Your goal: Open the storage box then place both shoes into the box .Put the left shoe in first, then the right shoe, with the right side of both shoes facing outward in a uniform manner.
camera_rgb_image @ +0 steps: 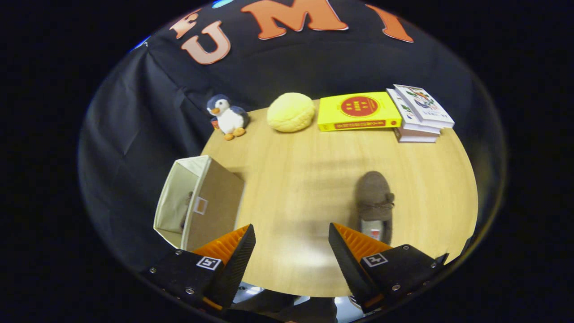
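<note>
While the gripper (292, 244) hangs over the round wooden desk (309, 188), its fingers spread wide with nothing between them, the far rim carries a row of bystanders: a toy penguin (227, 116) at upper left, a yellow knitted cushion (290, 111), a yellow book (358, 111) and a small stack of books (419, 114) at upper right. None of them blocks the bare desk ahead of the fingers. The box (197, 202) sits at lower left on the desk's edge, beige fabric, open, with something dark inside, just beyond the left finger. A brown fuzzy shoe (374, 202) lies at lower right, partly behind the right finger's tip.
</note>
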Action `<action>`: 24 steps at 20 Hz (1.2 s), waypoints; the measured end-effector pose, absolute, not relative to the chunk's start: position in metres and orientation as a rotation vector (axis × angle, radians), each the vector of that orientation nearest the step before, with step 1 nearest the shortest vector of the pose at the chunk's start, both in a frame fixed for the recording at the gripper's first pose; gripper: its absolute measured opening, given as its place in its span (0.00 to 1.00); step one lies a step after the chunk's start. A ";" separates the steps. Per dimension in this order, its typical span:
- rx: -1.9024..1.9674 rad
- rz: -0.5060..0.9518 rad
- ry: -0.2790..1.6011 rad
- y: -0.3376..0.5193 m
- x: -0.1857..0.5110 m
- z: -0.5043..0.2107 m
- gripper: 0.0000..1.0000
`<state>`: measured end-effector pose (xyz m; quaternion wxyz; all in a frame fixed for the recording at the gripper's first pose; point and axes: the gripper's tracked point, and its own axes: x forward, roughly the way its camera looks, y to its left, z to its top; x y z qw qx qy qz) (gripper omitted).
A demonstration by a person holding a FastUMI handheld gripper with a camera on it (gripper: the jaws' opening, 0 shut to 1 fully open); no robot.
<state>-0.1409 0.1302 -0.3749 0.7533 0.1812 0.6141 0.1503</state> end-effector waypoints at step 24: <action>0.419 0.107 1.398 0.083 -0.135 -0.508 0.04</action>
